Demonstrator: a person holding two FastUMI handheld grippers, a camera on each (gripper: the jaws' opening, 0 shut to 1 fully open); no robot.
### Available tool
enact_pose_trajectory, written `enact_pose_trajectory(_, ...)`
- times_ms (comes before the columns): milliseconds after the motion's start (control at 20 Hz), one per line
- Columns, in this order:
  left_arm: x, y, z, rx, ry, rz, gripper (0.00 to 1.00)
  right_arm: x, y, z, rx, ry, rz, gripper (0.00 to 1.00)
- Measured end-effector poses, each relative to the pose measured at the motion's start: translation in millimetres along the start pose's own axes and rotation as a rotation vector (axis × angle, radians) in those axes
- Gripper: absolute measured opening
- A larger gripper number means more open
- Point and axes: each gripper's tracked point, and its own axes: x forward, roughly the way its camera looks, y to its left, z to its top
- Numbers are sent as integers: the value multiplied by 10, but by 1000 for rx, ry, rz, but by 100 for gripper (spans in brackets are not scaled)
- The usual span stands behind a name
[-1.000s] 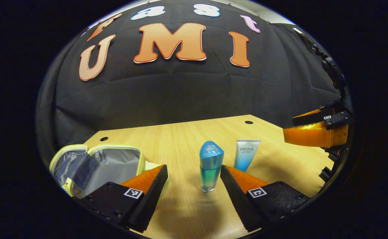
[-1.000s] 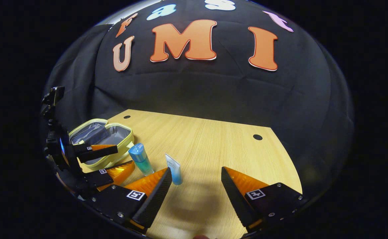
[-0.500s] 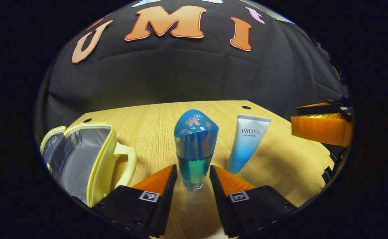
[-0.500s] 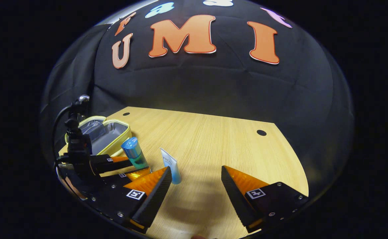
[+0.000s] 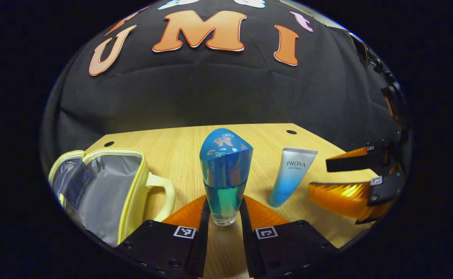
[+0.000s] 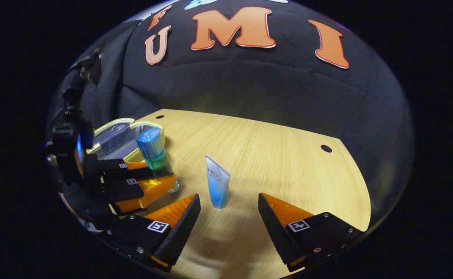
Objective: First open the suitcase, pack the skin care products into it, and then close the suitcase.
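Observation:
A blue bottle [image 5: 225,176] with a blue cap stands upright on the wooden table [image 5: 172,143], and my left gripper [image 5: 224,211] is shut on its lower part. The bottle [image 6: 154,155] and that gripper [image 6: 148,180] also show at the left of the right gripper view. A white-and-blue tube [image 5: 292,176] stands on its cap to the right of the bottle. My right gripper [image 6: 228,211] is open, with the tube [image 6: 217,187] just ahead of its fingers and between their lines. The yellow suitcase [image 5: 102,190] lies open at the left, its grey lining showing.
The suitcase [image 6: 114,133] sits behind the left gripper in the right gripper view. Two round holes [image 6: 326,148] mark the table's far corners. The booth's black cloth wall [image 6: 249,89] closes off the back.
My left gripper moved forward around the blue bottle and shut on it. My right gripper swung toward the tube, which now stands centred ahead of its open fingers.

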Motion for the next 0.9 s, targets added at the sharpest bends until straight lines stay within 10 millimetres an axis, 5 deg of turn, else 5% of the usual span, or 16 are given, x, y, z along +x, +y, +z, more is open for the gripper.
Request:
enact_pose_trajectory(250, -258, 214, 393, -34, -40, 54, 41, 310, 133, -37, 28, 35, 47, 92)
enact_pose_trajectory(450, -539, 465, 687, -48, -70, 114, 41, 516, 200, -104, 71, 79, 66, 70)
enact_pose_trajectory(650, -822, 780, 883, -49, -91, 175, 41, 625, 163, -73, 121, 79, 41, 48)
enact_pose_trajectory(900, -1163, 1222, 1017, -41, -107, 256, 41, 527, 284, 47, 172, 89, 64, 46)
